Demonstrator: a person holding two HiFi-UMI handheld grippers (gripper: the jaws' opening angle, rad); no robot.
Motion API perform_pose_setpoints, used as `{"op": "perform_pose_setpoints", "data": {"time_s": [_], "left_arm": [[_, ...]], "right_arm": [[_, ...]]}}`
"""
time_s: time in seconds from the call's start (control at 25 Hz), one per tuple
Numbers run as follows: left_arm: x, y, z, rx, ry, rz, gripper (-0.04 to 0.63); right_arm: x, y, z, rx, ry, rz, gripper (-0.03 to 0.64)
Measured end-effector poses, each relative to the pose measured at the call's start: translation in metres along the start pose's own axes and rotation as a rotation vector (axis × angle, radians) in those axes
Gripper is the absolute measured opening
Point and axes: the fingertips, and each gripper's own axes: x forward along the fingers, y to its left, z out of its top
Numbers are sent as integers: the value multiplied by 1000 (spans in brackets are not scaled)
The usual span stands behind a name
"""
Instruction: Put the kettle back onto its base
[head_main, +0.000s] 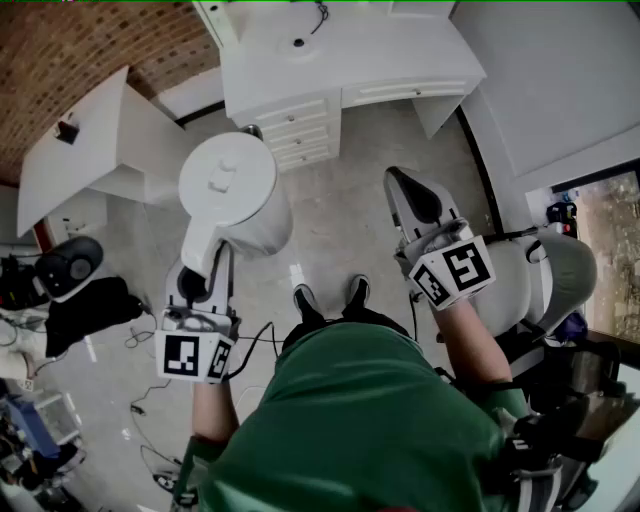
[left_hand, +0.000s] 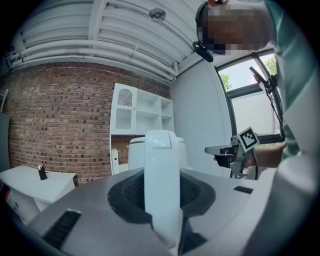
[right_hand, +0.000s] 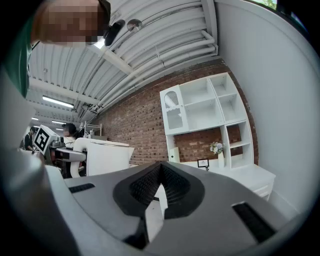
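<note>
White plastic kettle (head_main: 235, 195) hangs over the floor (head_main: 340, 230), short of the white counter (head_main: 400, 60), its handle (head_main: 205, 250) clamped between the jaws of the left gripper (head_main: 203, 275), the right gripper (head_main: 402, 185) closed empty; held one-sided, it could tilt and slip.

The grey floor (head_main: 345, 200) straight ahead of the person is free between the two grippers, and a hand can pass there as far as the white desk with drawers (head_main: 300, 110), which closes the way. To the left the white table (head_main: 90, 150) stands near. Below it a dark round object (head_main: 70, 265), a black cloth (head_main: 90, 305) and loose cables (head_main: 140, 400) crowd the floor. To the right a light chair (head_main: 560, 270) stands just beside the right gripper (head_main: 402, 182). The kettle (head_main: 235, 195) fills the room ahead of the left gripper (head_main: 200, 285), whose jaws press on its handle.
</note>
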Motion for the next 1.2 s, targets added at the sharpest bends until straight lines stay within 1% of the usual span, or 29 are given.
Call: {"op": "perform_pose_setpoints", "data": {"time_s": [0.32,0.52,0.72,0.88,1.0,1.2], "left_arm": [[-13,12,1,-17,-12,-11,117],[-25,18,3,-18,-29,-36,117],[-38,44,6,-12,-56,-70,118],[-47,65,6,4,-76,-99,118],[-54,73,1,20,-75,-107,117],[-53,85,-8,13,-53,-103,118]], "right_arm": [[-6,21,2,-14,-7,-12,12],[-18,30,10,7,-48,-59,12],[-12,49,19,-1,-72,-111,12],[-9,70,19,-24,-67,-149,12],[-16,82,10,-17,-51,-174,12],[-14,84,-9,4,-14,-190,12]]}}
